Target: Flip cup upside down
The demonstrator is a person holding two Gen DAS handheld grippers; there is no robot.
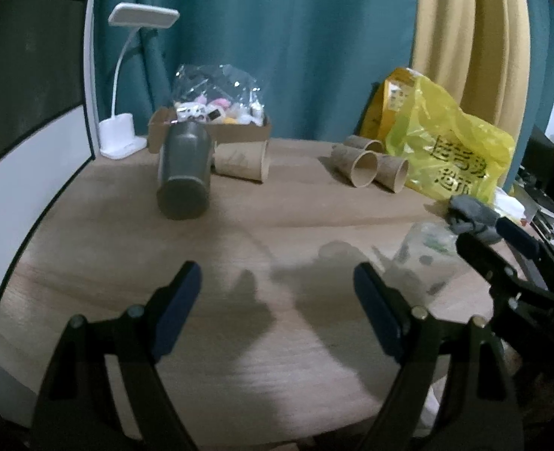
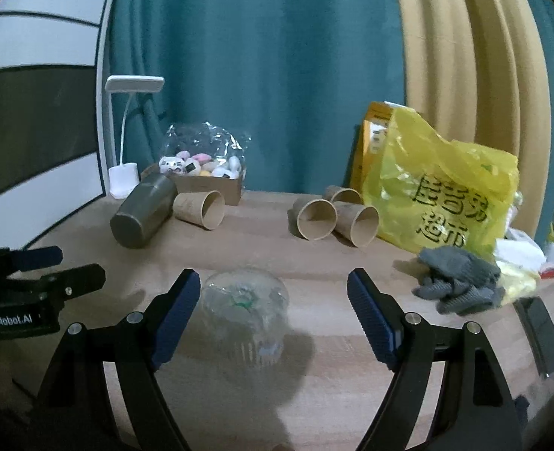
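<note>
A clear plastic cup [image 2: 245,314] stands on the wooden table [image 2: 333,383] with its closed base up, between my right gripper's open fingers, closer to the left finger [image 2: 175,315]. My right gripper [image 2: 273,312] is open and not touching it. In the left wrist view the cup [image 1: 421,259] shows faintly at the right, just left of the right gripper [image 1: 502,248]. My left gripper [image 1: 277,308] is open and empty above bare table, well left of the cup.
A dark metal tumbler [image 1: 184,176] lies on its side beside a paper cup [image 1: 241,159]. Three more paper cups [image 2: 333,216] lie by a yellow plastic bag [image 2: 446,188]. Grey gloves [image 2: 457,280], a cardboard box of toys [image 2: 201,173] and a white lamp [image 1: 121,131] stand around.
</note>
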